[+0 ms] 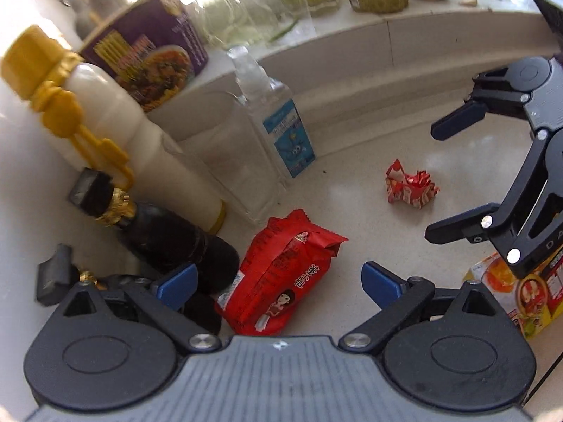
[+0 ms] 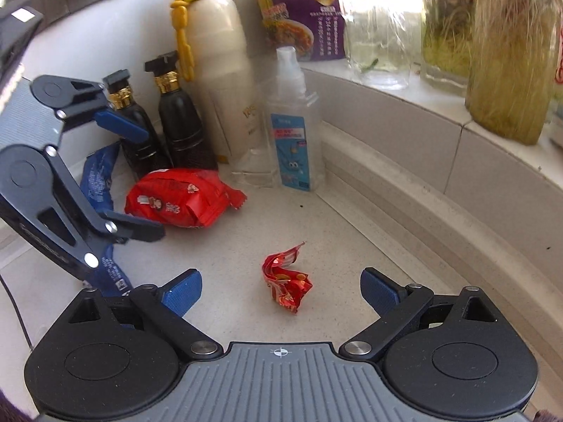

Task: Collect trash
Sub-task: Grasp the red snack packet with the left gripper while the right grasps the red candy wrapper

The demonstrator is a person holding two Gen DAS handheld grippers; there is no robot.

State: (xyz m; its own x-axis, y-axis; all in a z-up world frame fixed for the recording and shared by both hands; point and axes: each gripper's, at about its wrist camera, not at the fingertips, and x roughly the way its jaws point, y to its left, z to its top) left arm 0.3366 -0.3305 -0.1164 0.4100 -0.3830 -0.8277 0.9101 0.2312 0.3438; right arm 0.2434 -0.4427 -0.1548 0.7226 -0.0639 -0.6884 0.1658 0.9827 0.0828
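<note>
A red snack packet (image 1: pixel 285 274) lies on the white counter, between the fingers of my open left gripper (image 1: pixel 279 283); it also shows in the right wrist view (image 2: pixel 176 198). A small crumpled red wrapper (image 1: pixel 410 188) lies further right; in the right wrist view (image 2: pixel 286 281) it lies between the fingers of my open right gripper (image 2: pixel 281 290). A blue wrapper (image 2: pixel 100 179) lies at the left, partly behind the left gripper (image 2: pixel 140 183). The right gripper (image 1: pixel 443 183) shows open at the right of the left wrist view. Both grippers are empty.
Against the wall stand two dark sauce bottles (image 2: pixel 179 119), a white bottle with a yellow cap (image 2: pixel 214 70), a clear spray bottle (image 2: pixel 292 130) and a purple noodle cup (image 2: pixel 302 17). Glass jars (image 2: pixel 506 59) stand on the sill. A yellow box (image 1: pixel 527 295) lies at the right.
</note>
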